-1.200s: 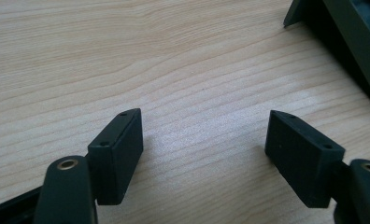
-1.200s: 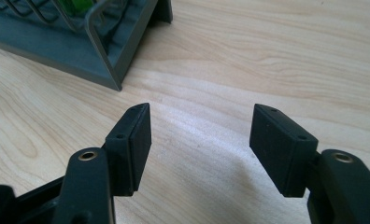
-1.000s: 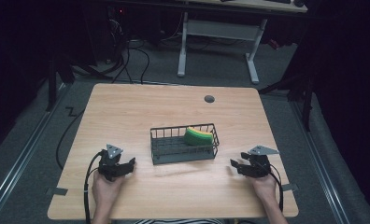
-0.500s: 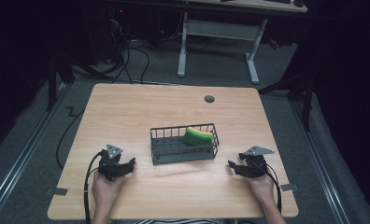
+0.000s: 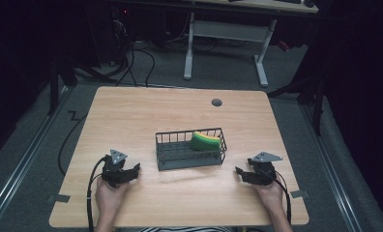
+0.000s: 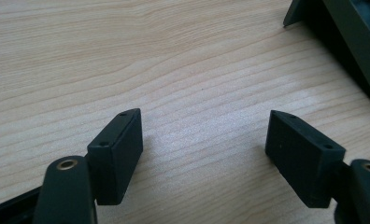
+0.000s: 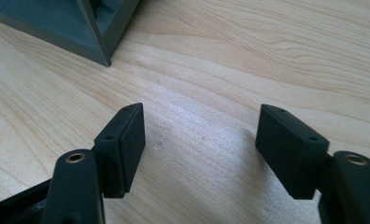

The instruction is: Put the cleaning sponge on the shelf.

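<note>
R tongs just opened wider, nothing between; L tongs spread, empty. Sponge sits in basket R end, long axis along basket; my R tongs nearer.

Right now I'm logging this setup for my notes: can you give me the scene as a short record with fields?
surface: wooden table
basket: dark wire basket, mid-table, between the two grippers
contents: green and yellow sponge at the basket's right end
left gripper: jaws open, nothing between them, apart from the basket
right gripper: jaws just been opening, nothing between them, apart from the basket
other: round dark grommet near the far edge
</note>
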A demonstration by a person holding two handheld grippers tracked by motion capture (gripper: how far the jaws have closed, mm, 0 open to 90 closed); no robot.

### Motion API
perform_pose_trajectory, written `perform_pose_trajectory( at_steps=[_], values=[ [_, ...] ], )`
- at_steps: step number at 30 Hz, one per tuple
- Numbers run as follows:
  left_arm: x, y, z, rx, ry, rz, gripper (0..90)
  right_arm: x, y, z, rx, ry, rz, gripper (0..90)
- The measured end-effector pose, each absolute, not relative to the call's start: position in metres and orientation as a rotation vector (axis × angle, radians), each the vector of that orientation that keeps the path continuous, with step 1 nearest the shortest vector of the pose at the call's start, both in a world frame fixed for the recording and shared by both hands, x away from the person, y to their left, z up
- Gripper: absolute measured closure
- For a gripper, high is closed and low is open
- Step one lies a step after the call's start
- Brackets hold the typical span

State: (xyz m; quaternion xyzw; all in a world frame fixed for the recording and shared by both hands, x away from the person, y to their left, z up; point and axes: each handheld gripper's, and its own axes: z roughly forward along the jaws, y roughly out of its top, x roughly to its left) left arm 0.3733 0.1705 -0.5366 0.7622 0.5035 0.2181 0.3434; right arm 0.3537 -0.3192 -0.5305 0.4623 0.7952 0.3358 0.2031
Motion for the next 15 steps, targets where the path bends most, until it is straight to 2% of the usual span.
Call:
perform_pose_trajectory(
  at_steps=[6,15],
  values=[
    [0.3732,0.1705,-0.5366,1.981,1.308,0.566,28.1,0.3523,-0.3181,-0.5308,1.3,2.194,0.913,28.0],
    [0.3732,0.1705,-0.5366,1.98,1.31,0.567,28.2,0.3522,-0.3188,-0.5308,1.323,2.191,0.915,27.3]
  ],
)
